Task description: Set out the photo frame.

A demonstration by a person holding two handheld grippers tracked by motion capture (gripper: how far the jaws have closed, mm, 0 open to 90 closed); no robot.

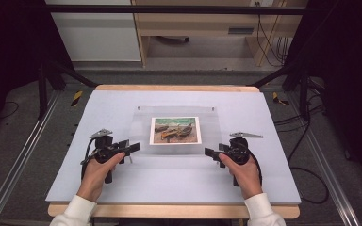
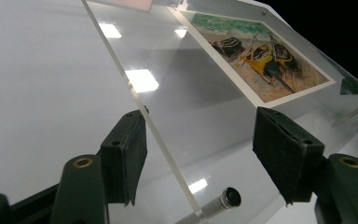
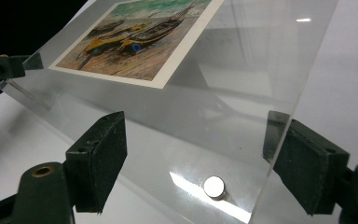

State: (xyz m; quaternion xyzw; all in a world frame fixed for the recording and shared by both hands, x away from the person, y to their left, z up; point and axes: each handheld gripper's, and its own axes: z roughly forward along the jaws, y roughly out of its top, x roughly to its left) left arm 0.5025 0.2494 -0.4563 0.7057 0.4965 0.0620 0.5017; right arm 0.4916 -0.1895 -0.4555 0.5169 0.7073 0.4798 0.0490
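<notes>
Clear acrylic panel (image 1: 179,136) with boat print (image 1: 175,130) lies mid-table, nearer front edge. Left gripper (image 1: 131,148) and right gripper (image 1: 210,153) flank its side edges, jaws spread, panel edge between pads, unpinched. Advice: close both evenly, lift level, avoid metal standoff (image 2: 223,200) and round magnet (image 3: 214,187).

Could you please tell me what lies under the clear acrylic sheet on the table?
Under the acrylic sheet lies a print of beached boats with a white border, seen through it. A silver stud sits at one corner. Whether a second sheet backs the print cannot be told.
</notes>
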